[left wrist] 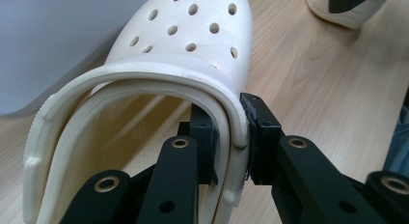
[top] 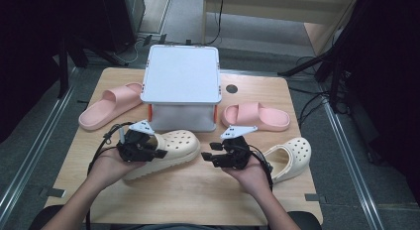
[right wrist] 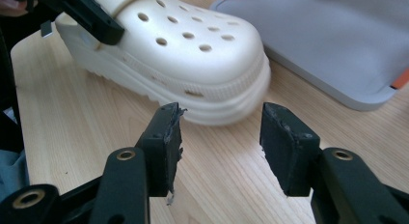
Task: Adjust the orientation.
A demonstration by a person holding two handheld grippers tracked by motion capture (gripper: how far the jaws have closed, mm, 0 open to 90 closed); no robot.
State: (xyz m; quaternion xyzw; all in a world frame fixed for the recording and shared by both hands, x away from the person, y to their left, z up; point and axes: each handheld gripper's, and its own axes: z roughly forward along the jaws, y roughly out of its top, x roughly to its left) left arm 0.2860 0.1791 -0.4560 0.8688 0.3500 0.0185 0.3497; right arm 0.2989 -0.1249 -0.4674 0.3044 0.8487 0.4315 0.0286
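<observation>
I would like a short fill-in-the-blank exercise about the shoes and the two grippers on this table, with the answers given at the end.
1. The left gripper is shut on the rim of the cream ____.
2. The right gripper has its jaws ____ and holds nothing.
3. The two slides beside the white box are ____ in colour.
4. The second cream clog lies on the person's ____ side of the table.

Missing words: clog; open; pink; right

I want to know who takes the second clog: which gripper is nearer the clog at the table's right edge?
Right. The right gripper sits just left of that clog, jaws open; the left gripper is farther left, clamped on the other clog.
</observation>
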